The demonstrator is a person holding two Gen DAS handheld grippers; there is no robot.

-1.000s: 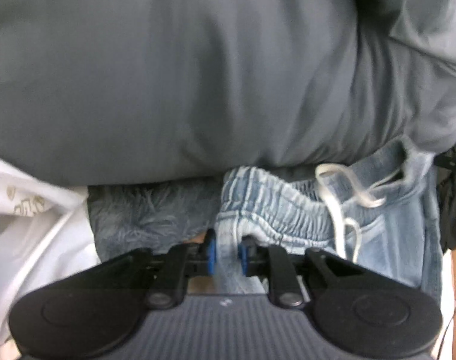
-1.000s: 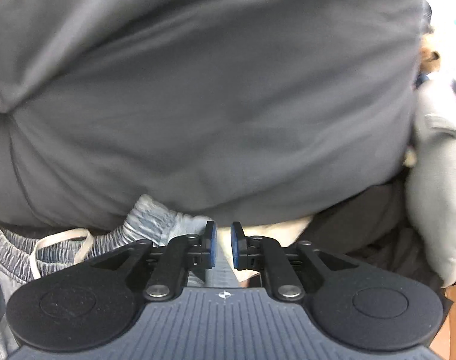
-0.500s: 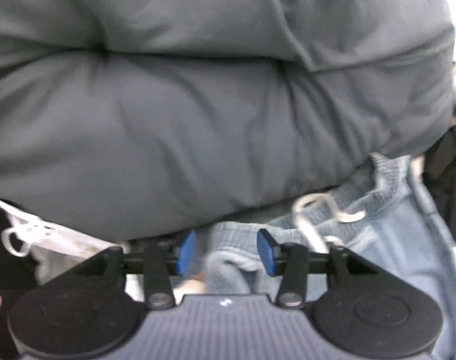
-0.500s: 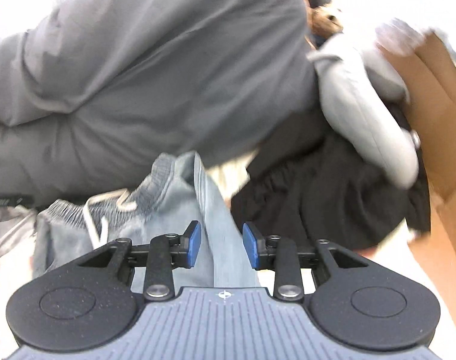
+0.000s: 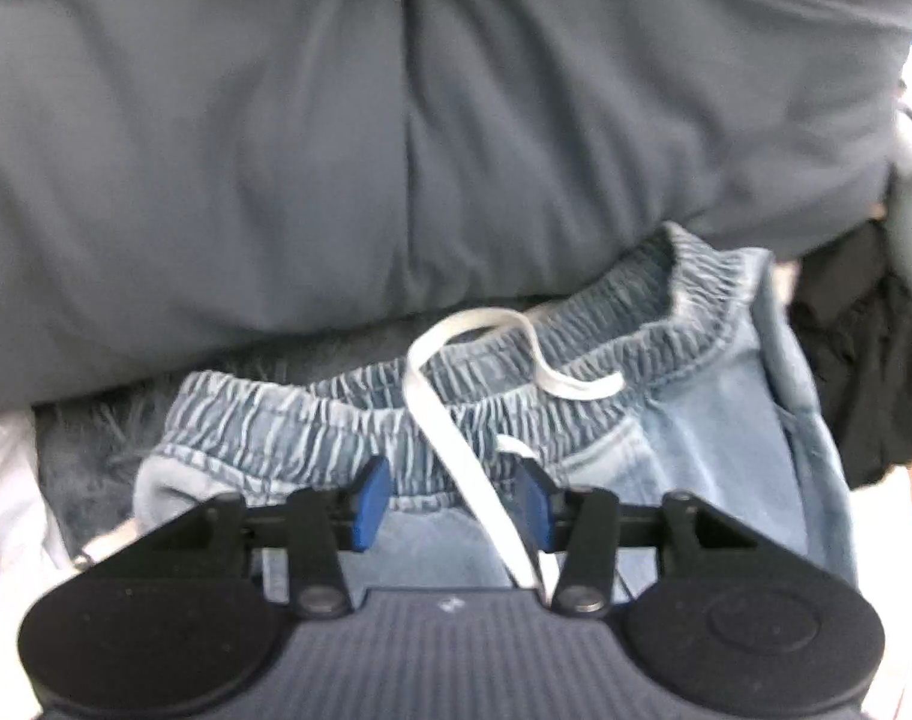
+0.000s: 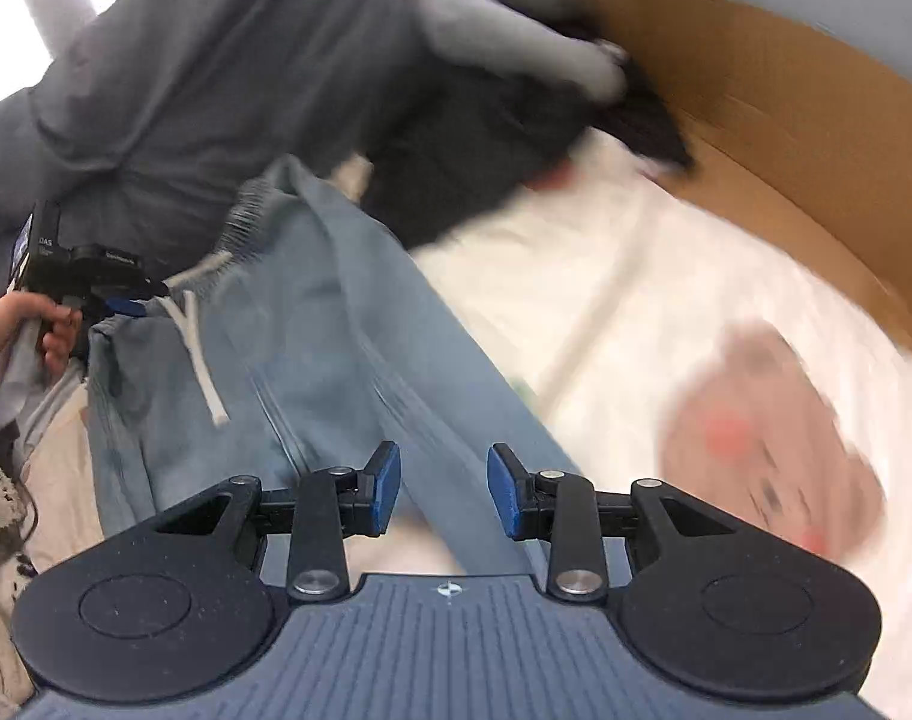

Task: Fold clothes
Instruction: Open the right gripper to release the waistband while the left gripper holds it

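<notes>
1. White bedding (image 6: 624, 312) printed with a blurred pinkish cartoon figure (image 6: 768, 438) covers the surface under everything, and a brown cardboard box wall (image 6: 804, 138) stands along its far right side.
2. Nearest in the right wrist view, the right gripper (image 6: 443, 495) hangs over one leg of the light-blue denim trousers (image 6: 312, 360); its blue pads stand partly apart, with the leg passing under the gap and neither pad pressing on it.
3. Those trousers lie stretched from the near centre toward the far left, where the elastic waistband (image 5: 576, 354) sits.
4. In the left wrist view the left gripper (image 5: 453, 501) hovers at the waistband, jaws roughly half open; the gathered hem and the white drawstring (image 5: 438, 414) cross the gap, yet the pads stand clear of the cloth on both sides.
5. From the right wrist view, that left gripper shows small at the far left, held in the person's hand (image 6: 30, 330).
6. Just left of the waistband lies a fuzzy grey-blue fabric (image 5: 90, 456), with white cloth (image 5: 6, 510) beyond it.
7. Behind the waistband bulges a large dark grey garment (image 5: 396, 120), overlapping its far edge.
8. To the right sits a black garment (image 6: 486, 150), and farther off a pale grey one (image 6: 516, 42), blurred.
</notes>
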